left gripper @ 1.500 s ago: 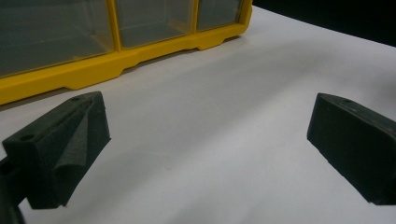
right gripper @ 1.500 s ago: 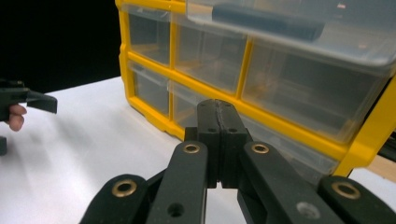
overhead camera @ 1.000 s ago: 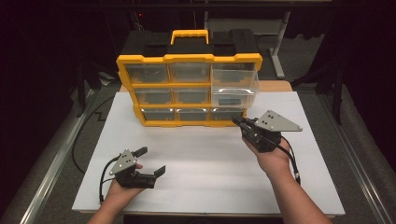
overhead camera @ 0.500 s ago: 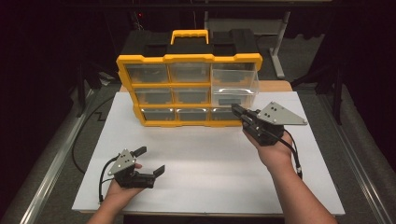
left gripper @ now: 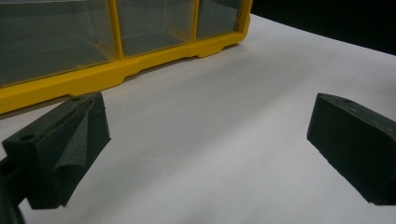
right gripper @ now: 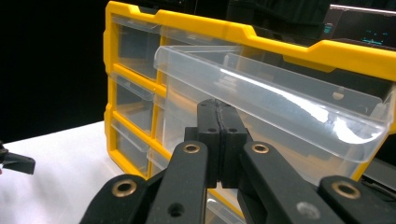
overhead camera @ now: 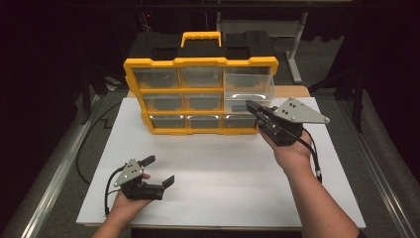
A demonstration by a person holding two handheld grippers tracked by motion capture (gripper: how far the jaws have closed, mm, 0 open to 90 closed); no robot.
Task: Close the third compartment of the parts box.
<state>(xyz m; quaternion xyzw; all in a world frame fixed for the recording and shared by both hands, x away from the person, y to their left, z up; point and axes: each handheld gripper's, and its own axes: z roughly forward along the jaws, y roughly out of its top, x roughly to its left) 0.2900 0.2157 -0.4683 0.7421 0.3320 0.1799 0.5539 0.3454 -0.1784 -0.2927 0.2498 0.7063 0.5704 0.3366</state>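
Note:
A yellow organizer (overhead camera: 200, 62) with clear drawers and a black handle stands at the back of the white board (overhead camera: 223, 168). Its large clear drawer (overhead camera: 250, 88) at the upper right is pulled partly out. My right gripper (overhead camera: 250, 105) is shut with nothing between its pads, and its tips sit just in front of that drawer's front wall. In the right gripper view the closed jaws (right gripper: 218, 112) point at the drawer (right gripper: 289, 93). My left gripper (overhead camera: 159, 170) rests low at the board's front left, open and holding nothing. Its view has the jaws (left gripper: 205, 135) wide apart, facing the organizer's base (left gripper: 93, 79).
The organizer's small drawers (overhead camera: 200, 77) are closed. A wooden tabletop edge (overhead camera: 292, 91) shows behind the board at the right. Metal rails (overhead camera: 54, 173) run along both sides of the table. A cable (overhead camera: 313, 153) trails from the right gripper.
The right gripper has risen from beside the bottom-right drawer to the front of the large pulled-out drawer, jaws staying shut. The left gripper has not moved.

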